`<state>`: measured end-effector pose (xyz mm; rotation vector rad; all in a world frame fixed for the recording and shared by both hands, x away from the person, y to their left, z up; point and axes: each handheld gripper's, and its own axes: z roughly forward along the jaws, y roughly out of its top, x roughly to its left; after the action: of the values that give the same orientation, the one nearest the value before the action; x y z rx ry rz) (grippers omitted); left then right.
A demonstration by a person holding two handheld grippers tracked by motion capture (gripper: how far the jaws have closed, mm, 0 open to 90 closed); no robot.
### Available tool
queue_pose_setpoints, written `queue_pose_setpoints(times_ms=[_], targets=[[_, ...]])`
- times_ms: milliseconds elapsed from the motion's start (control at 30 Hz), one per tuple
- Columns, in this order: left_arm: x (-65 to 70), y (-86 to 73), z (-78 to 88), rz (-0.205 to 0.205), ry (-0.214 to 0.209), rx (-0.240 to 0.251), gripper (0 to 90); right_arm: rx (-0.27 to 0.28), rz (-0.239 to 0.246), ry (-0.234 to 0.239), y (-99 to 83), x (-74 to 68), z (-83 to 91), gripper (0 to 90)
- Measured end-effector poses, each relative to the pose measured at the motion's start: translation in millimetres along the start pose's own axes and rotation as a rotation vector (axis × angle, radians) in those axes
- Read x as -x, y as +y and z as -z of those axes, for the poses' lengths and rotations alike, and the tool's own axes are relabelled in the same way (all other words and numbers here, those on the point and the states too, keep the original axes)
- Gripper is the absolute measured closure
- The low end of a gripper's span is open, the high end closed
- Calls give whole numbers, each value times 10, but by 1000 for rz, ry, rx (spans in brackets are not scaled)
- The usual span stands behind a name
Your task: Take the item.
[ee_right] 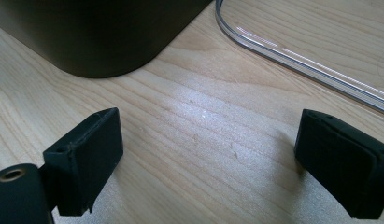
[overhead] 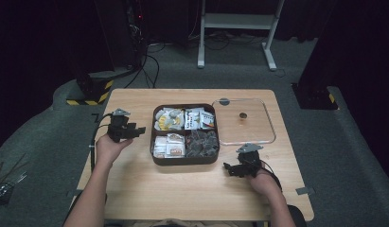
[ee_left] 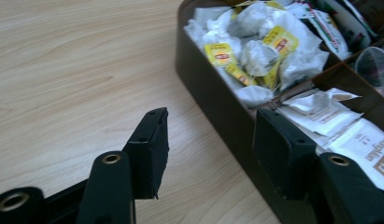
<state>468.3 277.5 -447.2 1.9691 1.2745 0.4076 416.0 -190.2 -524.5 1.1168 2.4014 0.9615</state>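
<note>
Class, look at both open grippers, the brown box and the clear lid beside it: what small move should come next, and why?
Probably the right gripper should shift toward the clear lid. The brown box stands uncovered, its four compartments full of tea bags and packets, and the lid lies flat on the table just right of it. The right gripper's jaws are open, holding nothing, near the lid's edge. The left gripper hovers open by the box's left wall.

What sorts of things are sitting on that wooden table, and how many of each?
Brown box with four compartments of tea bags and sachets: 1
Clear lid with a small knob: 1
Hand-held grippers, fingers open: 2, the left gripper and the right gripper
Total: 4; the packets inside are too heaped to count.
</note>
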Motion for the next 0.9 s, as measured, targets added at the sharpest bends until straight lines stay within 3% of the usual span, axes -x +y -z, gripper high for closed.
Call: queue_pose_setpoints(times_ms=[467, 900], targets=[[236, 117, -148, -76, -68, -11, 475, 0, -15, -15, -18, -14, 17, 78], [368, 168, -264, -112, -117, -25, 495, 0, -25, -20, -23, -24, 23, 79]])
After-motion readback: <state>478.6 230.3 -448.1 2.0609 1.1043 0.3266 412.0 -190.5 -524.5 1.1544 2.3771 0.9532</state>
